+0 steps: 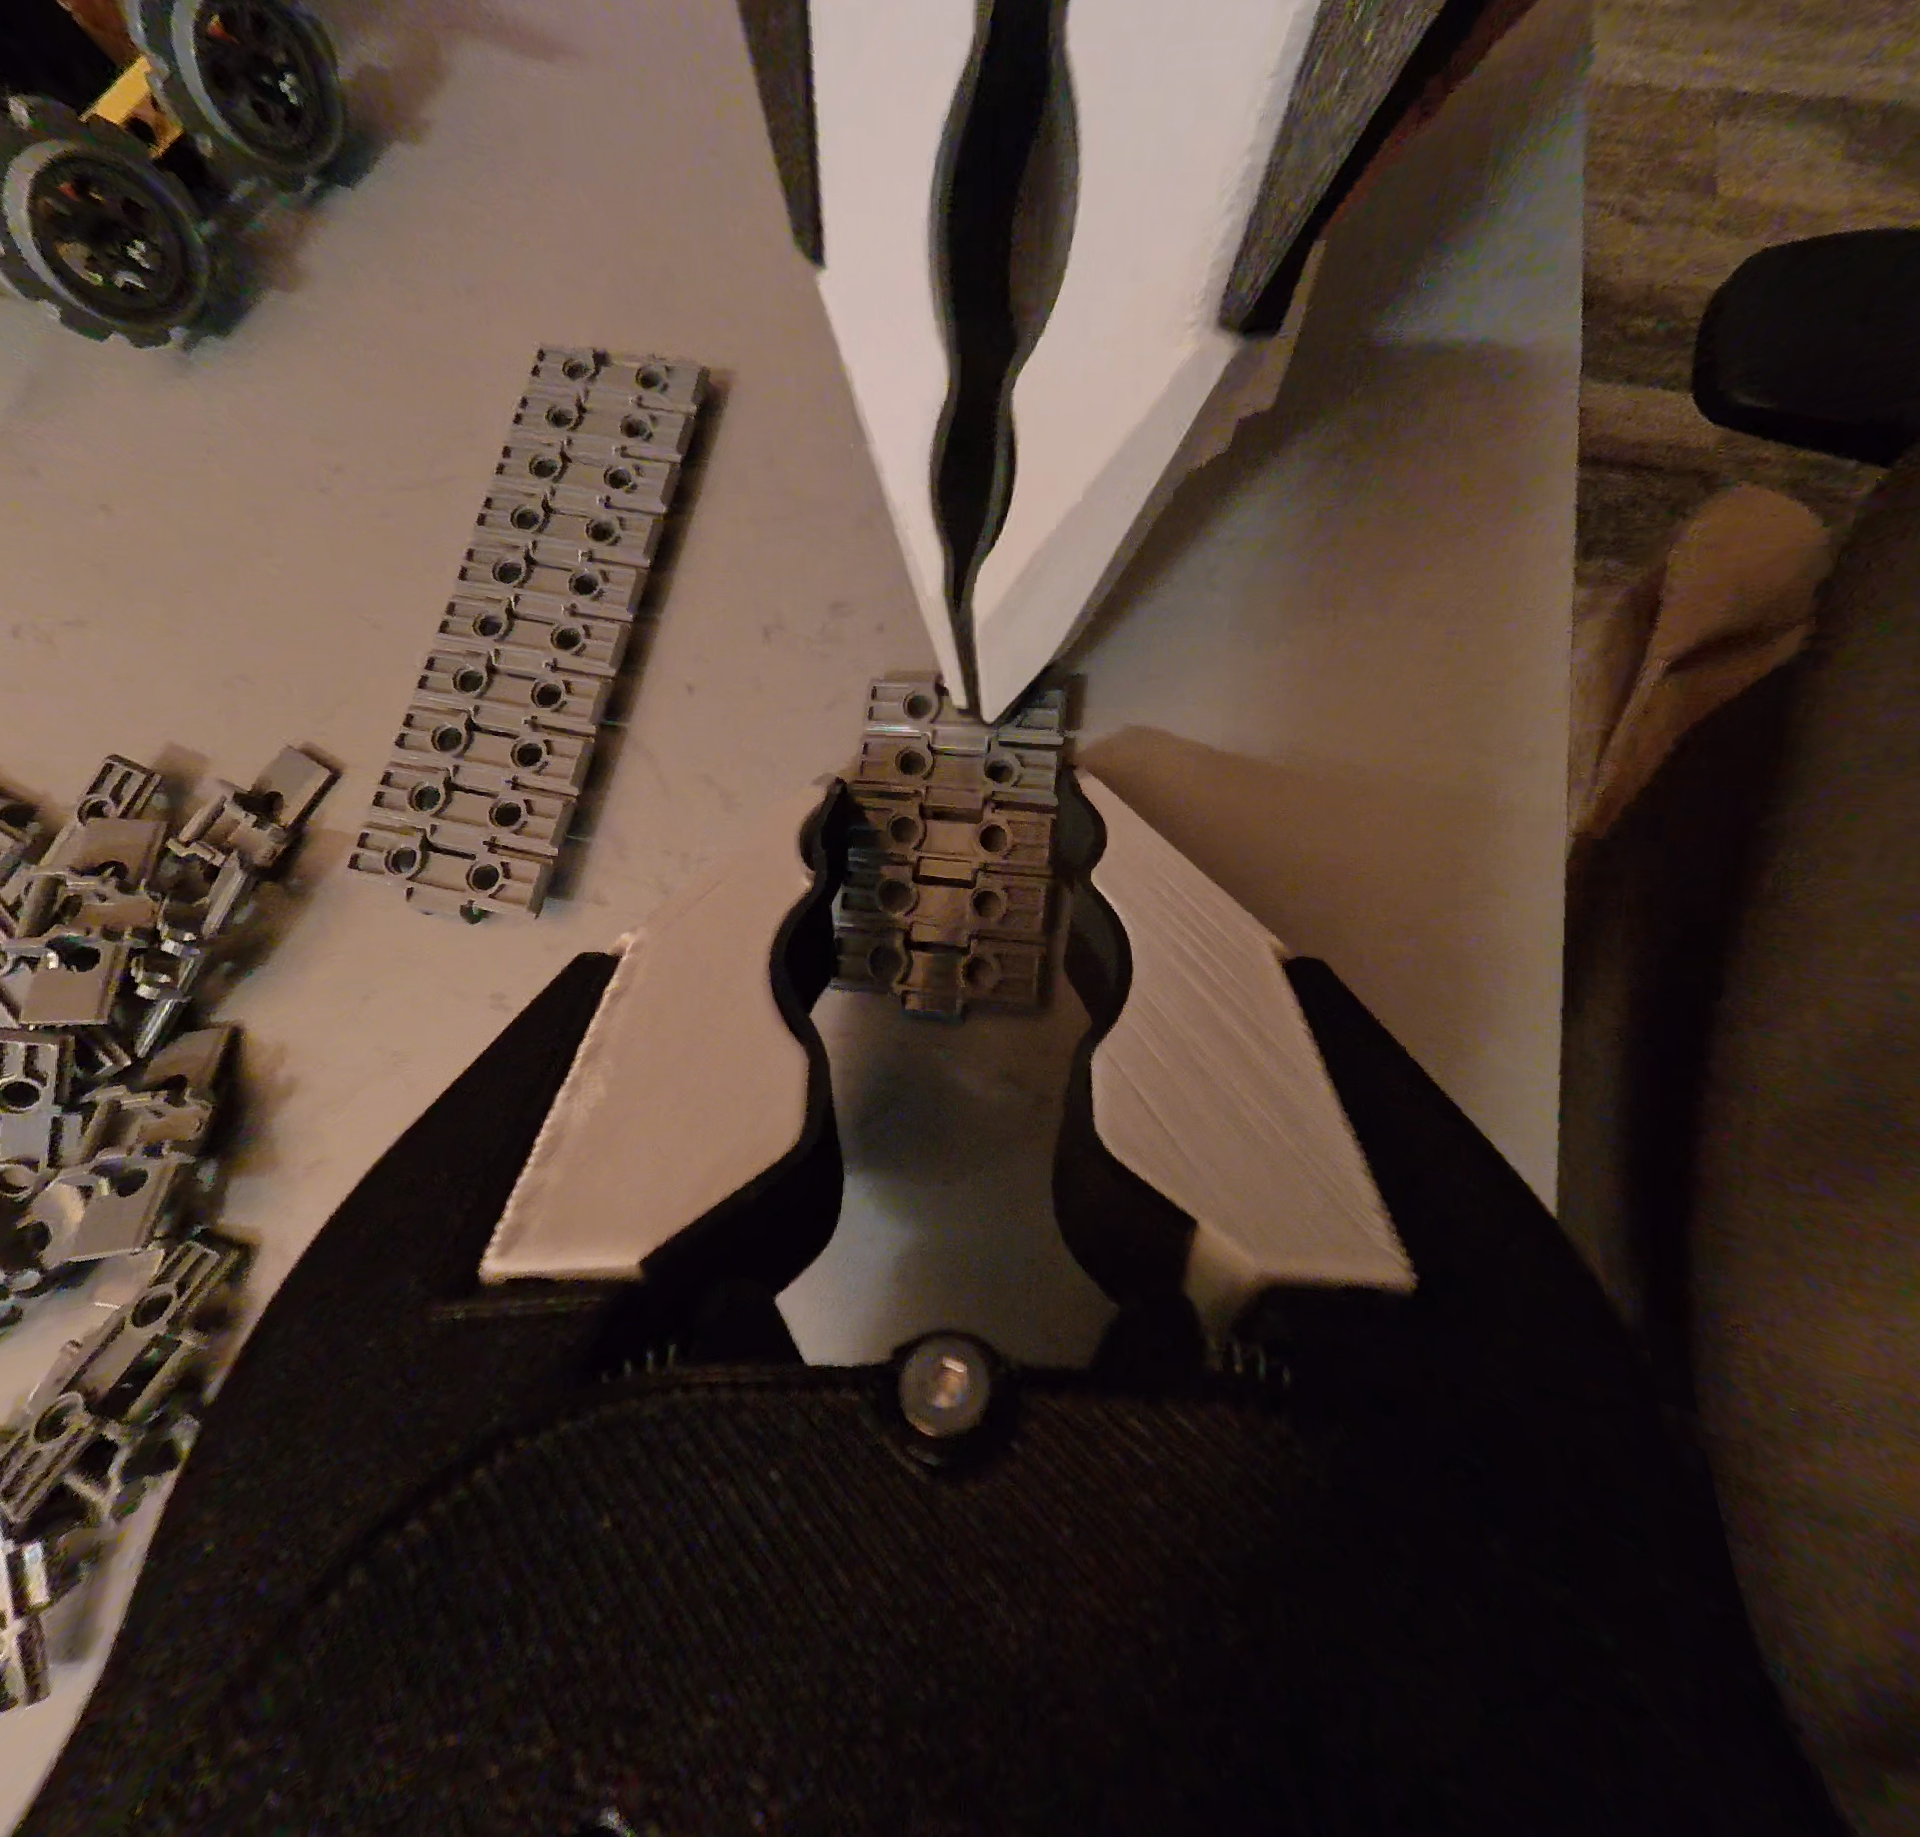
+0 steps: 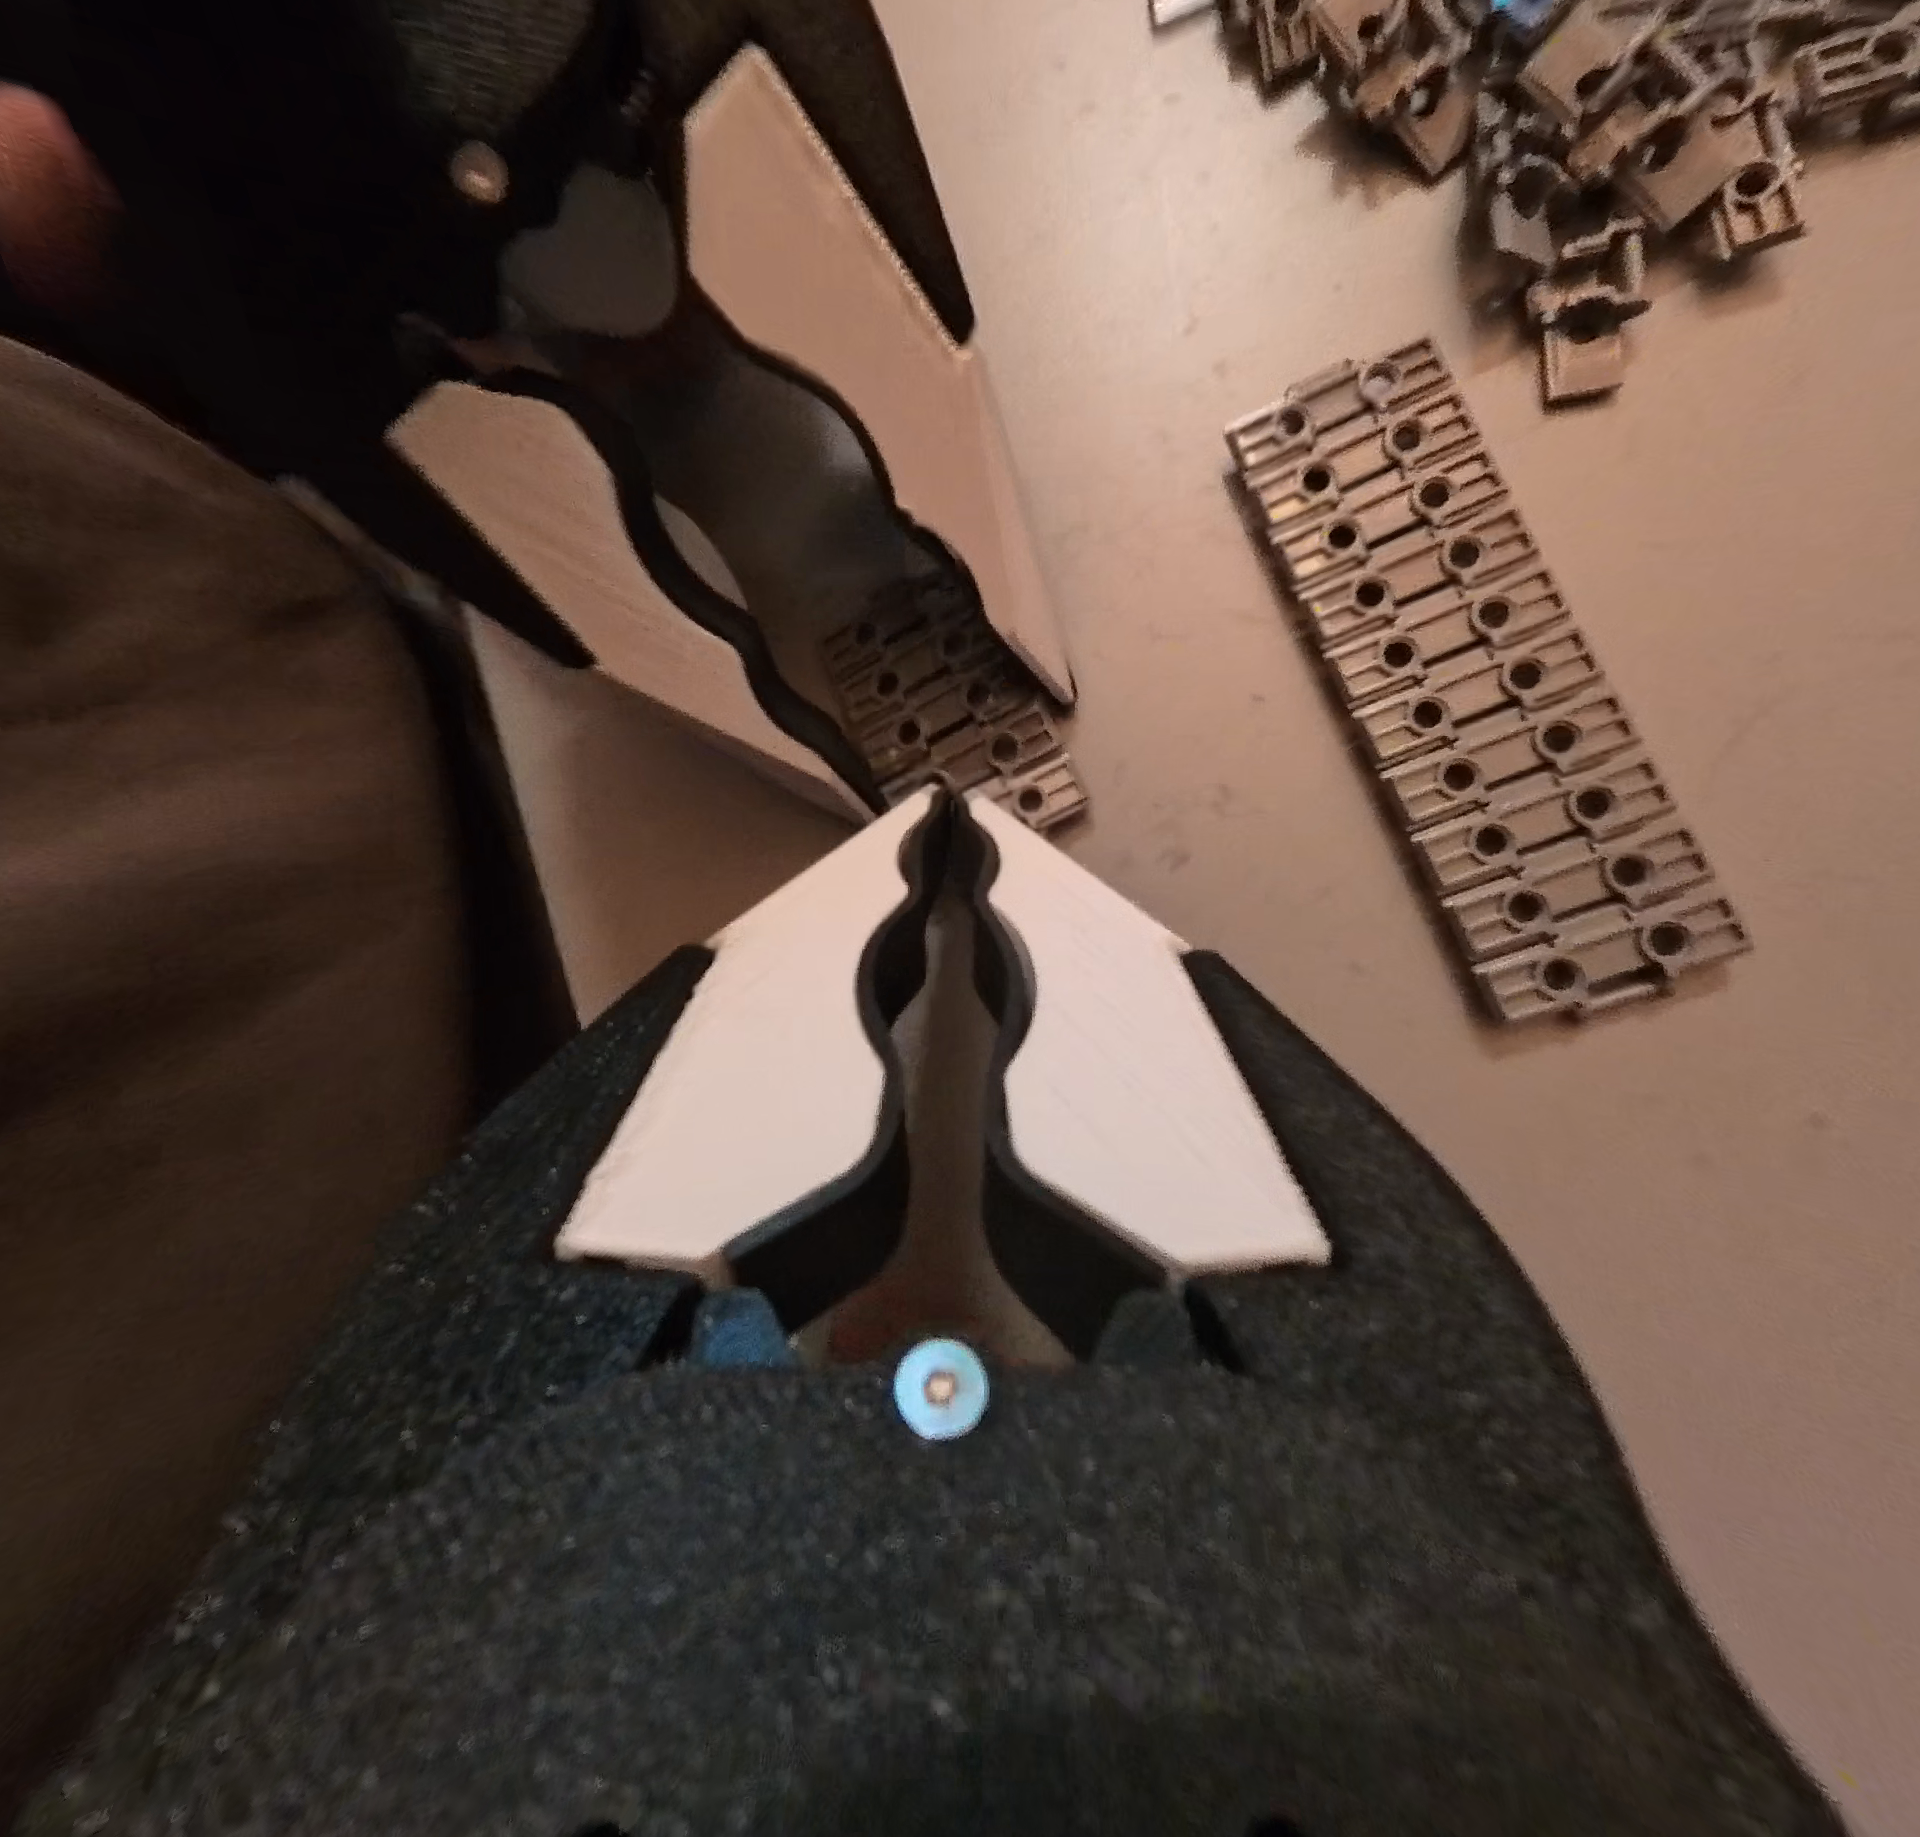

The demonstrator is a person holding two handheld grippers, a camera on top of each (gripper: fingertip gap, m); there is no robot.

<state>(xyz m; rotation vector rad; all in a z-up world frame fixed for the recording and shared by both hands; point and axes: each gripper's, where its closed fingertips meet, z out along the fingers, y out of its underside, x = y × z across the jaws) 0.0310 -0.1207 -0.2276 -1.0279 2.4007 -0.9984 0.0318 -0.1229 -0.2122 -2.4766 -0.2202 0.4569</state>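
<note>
A short strip of grey track links (image 1: 961,888) lies on the white table near its right edge. My left gripper (image 1: 956,800) is shut on it, one finger against each long side. My right gripper (image 1: 971,712) comes in from the far side with its jaws together, and its tip touches the strip's far end link. In the right wrist view, my right gripper (image 2: 945,800) is shut with nothing visible between its tips, right at the short strip (image 2: 935,707). The left gripper (image 2: 966,743) straddles that strip from the upper left.
A longer strip of joined links (image 1: 530,644) (image 2: 1486,686) lies flat beside the short strip. A pile of loose grey links (image 1: 94,1039) (image 2: 1579,94) lies farther along the table. A wheeled toy vehicle (image 1: 156,135) stands at the far left. The table edge (image 1: 1569,748) is close on the right, with a black armrest (image 1: 1808,364) beyond it. Only a small space, under 4 cm, lies between the two pairs of fingers.
</note>
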